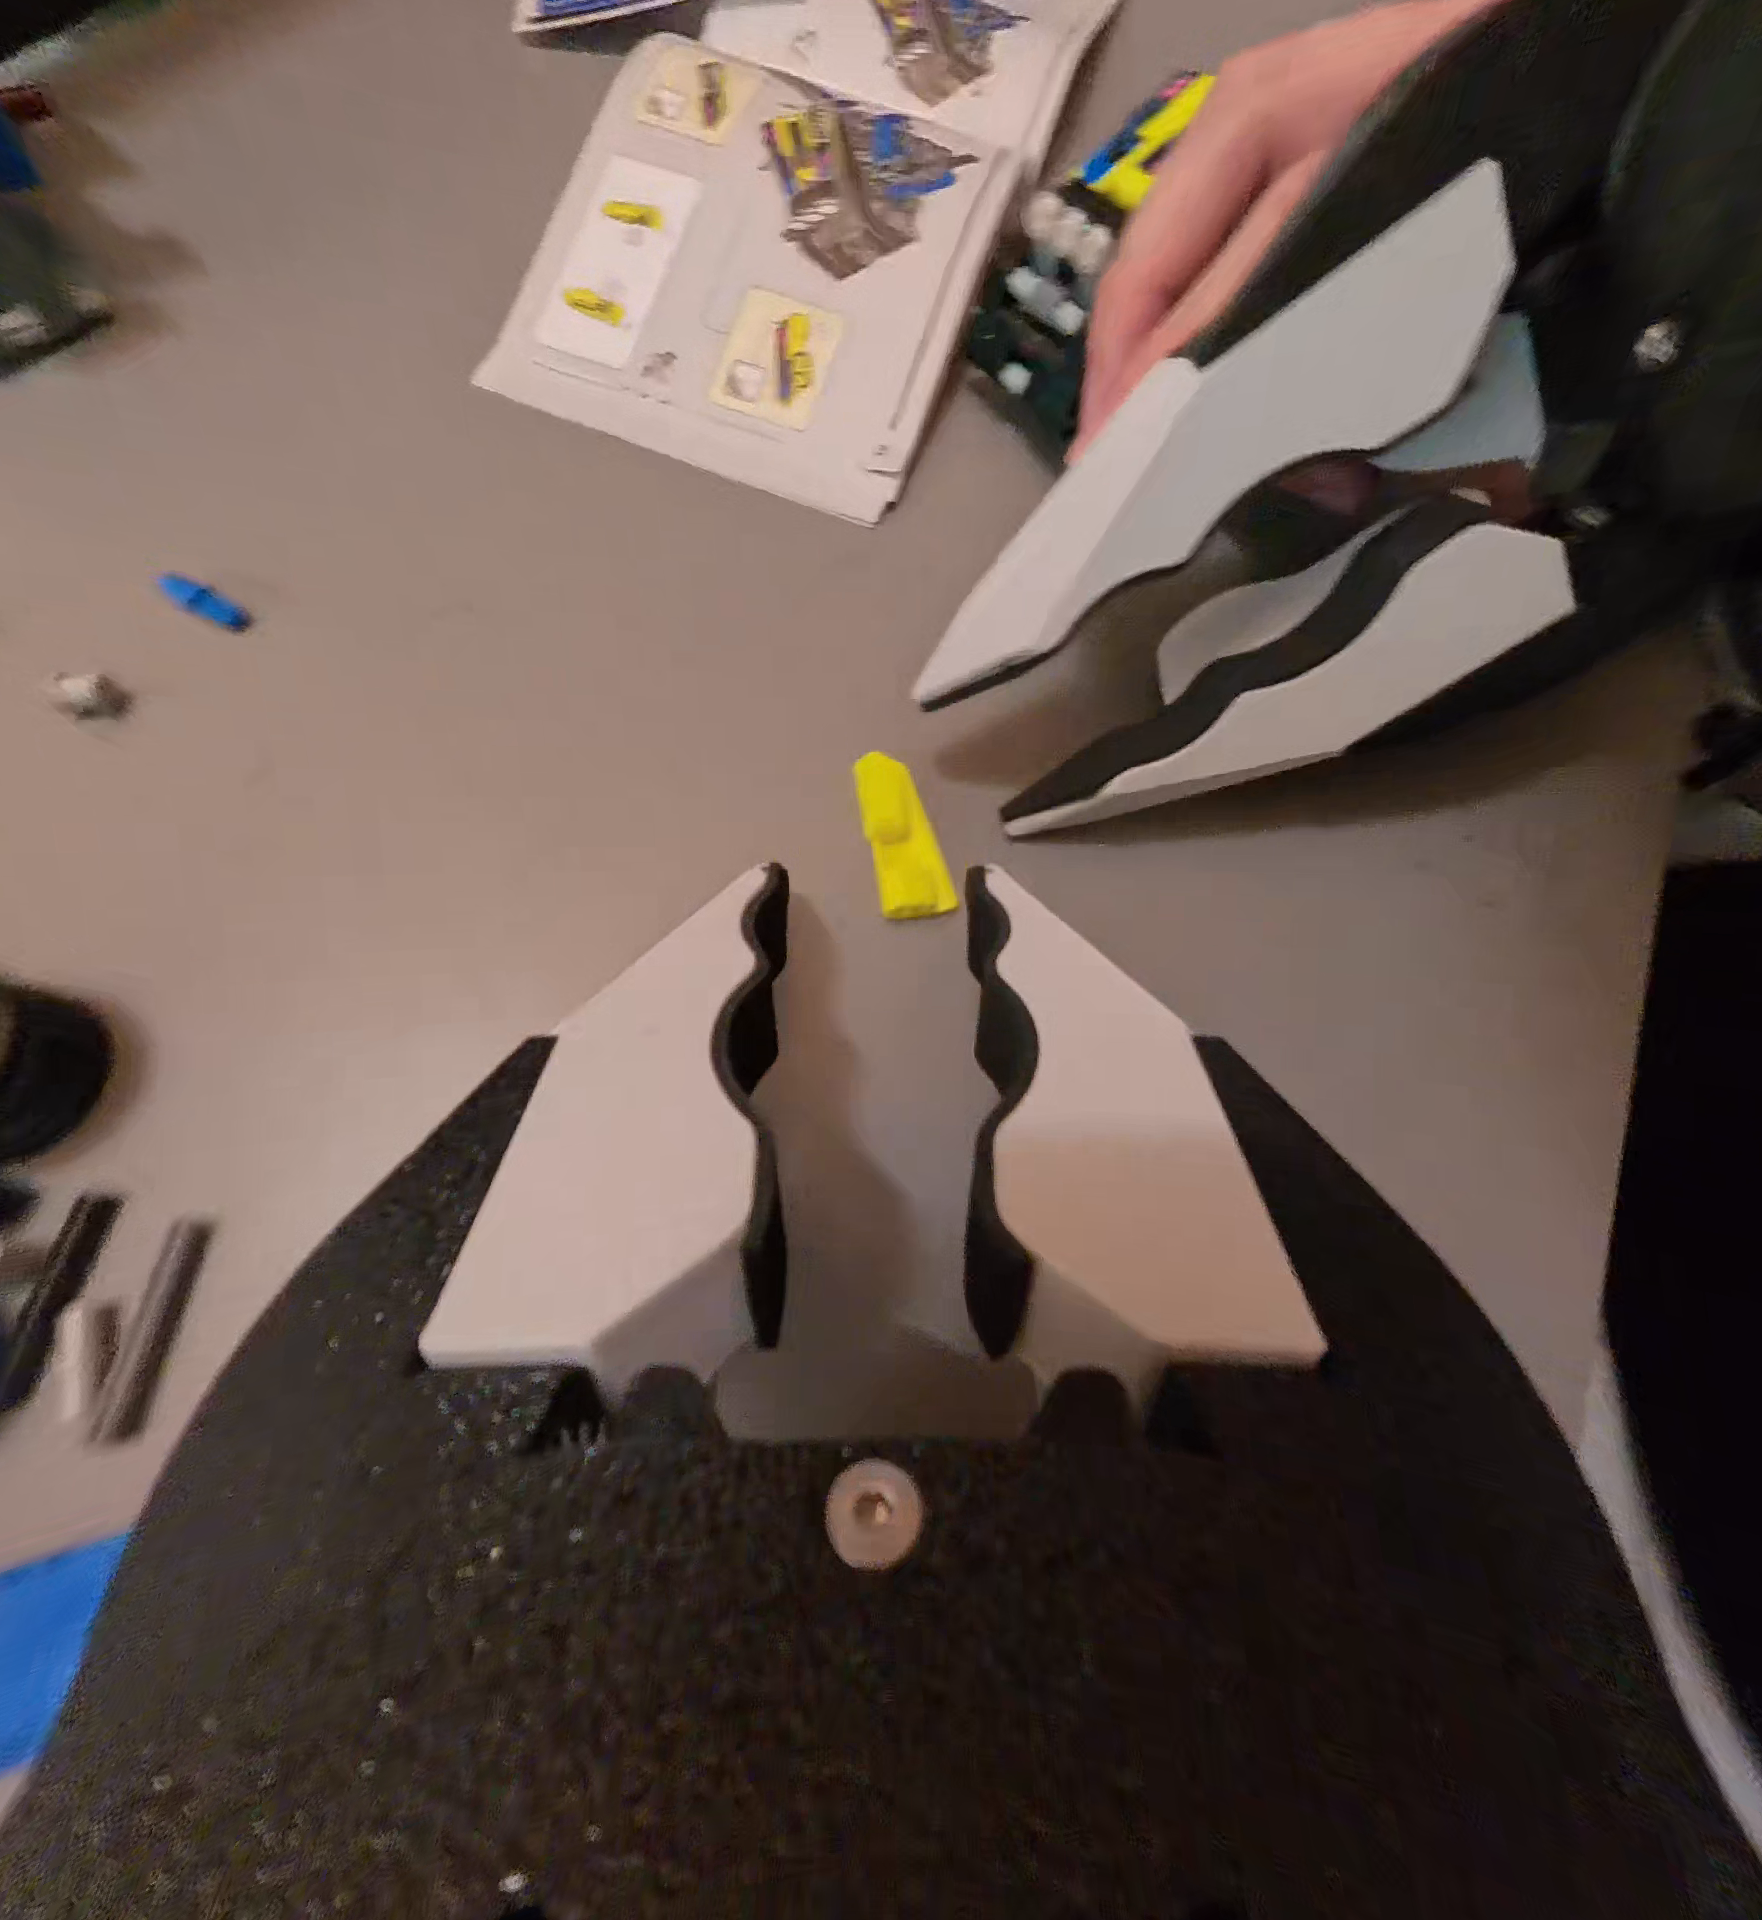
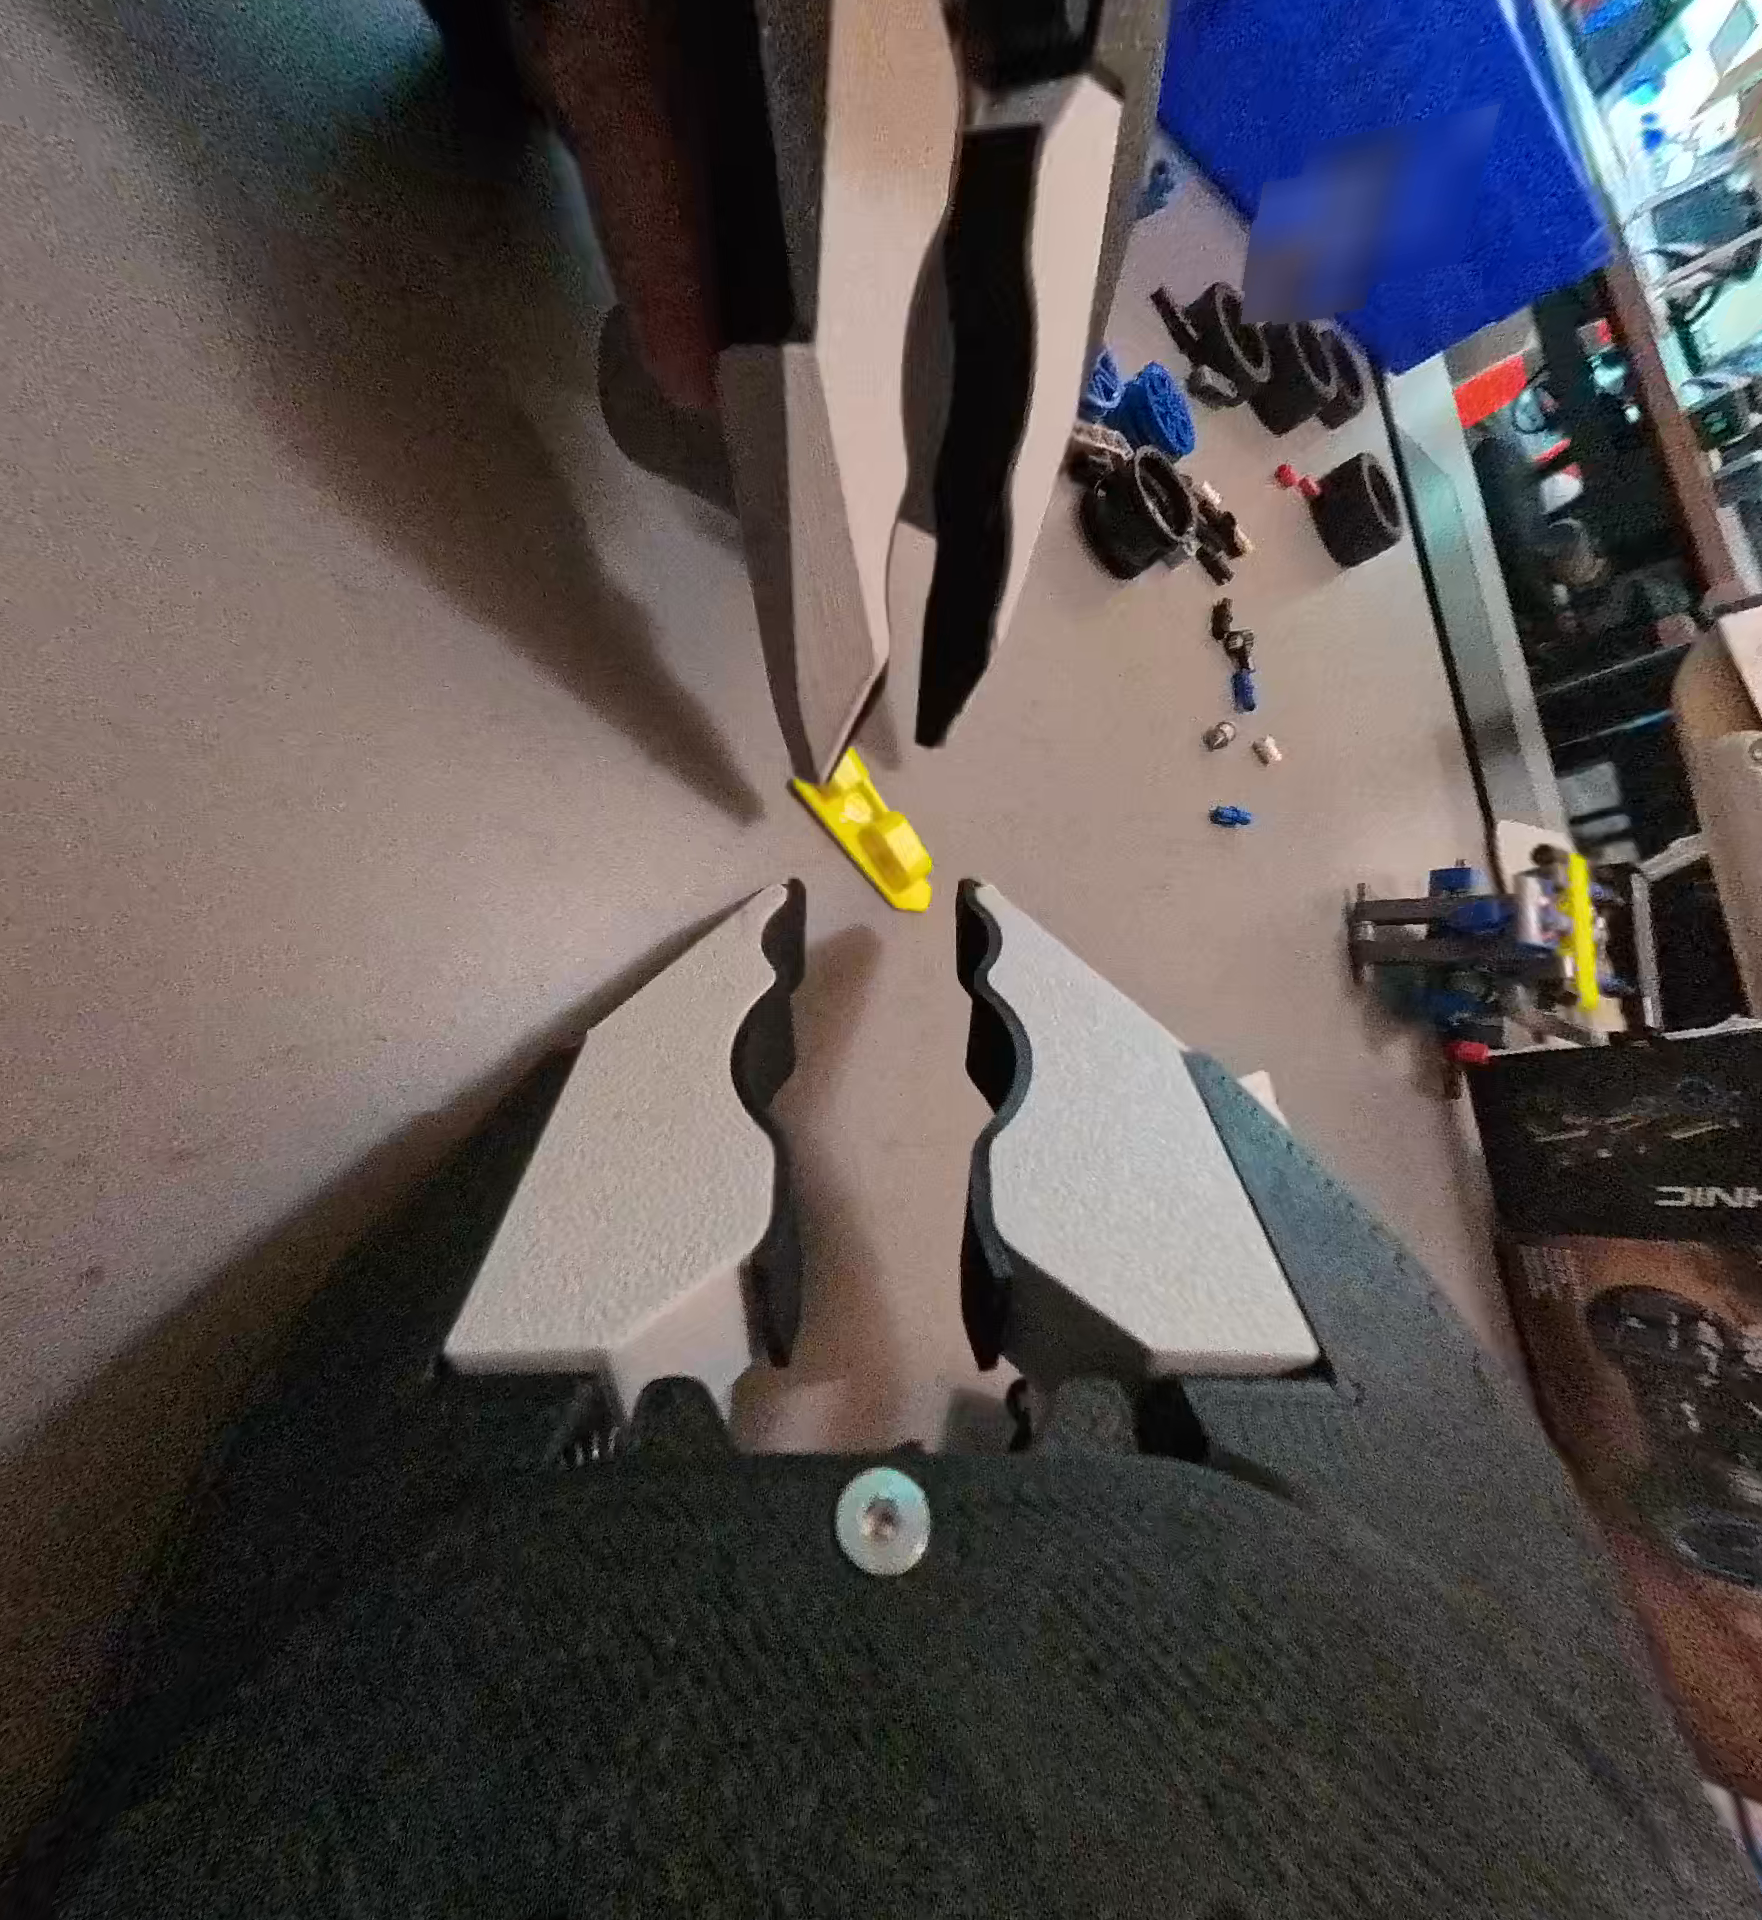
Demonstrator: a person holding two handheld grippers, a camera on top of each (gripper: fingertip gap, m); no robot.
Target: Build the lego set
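A small yellow plastic piece (image 1: pixel 898 842) lies flat on the grey table (image 1: pixel 441 831), between the tips of both grippers. My left gripper (image 1: pixel 875 878) is open and empty, with the piece just ahead of its right fingertip. My right gripper (image 1: pixel 965 758) comes in from the upper right, held by a hand (image 1: pixel 1220 229), open and empty. In the right wrist view the yellow piece (image 2: pixel 872 836) lies just ahead of my open right gripper (image 2: pixel 877 891). The left gripper (image 2: pixel 872 750) points down from the top, one fingertip (image 2: pixel 820 753) at the piece's far end. Neither gripper grips the piece.
An open instruction booklet (image 1: pixel 752 270) lies at the back. A blue pin (image 1: pixel 204 603) and small pale pieces (image 1: pixel 87 694) lie to the left. Black wheels (image 2: pixel 1272 364), a partly built model (image 2: pixel 1500 935), a dark box (image 2: pixel 1687 1351) and a blue bin (image 2: pixel 1376 156) stand at the right.
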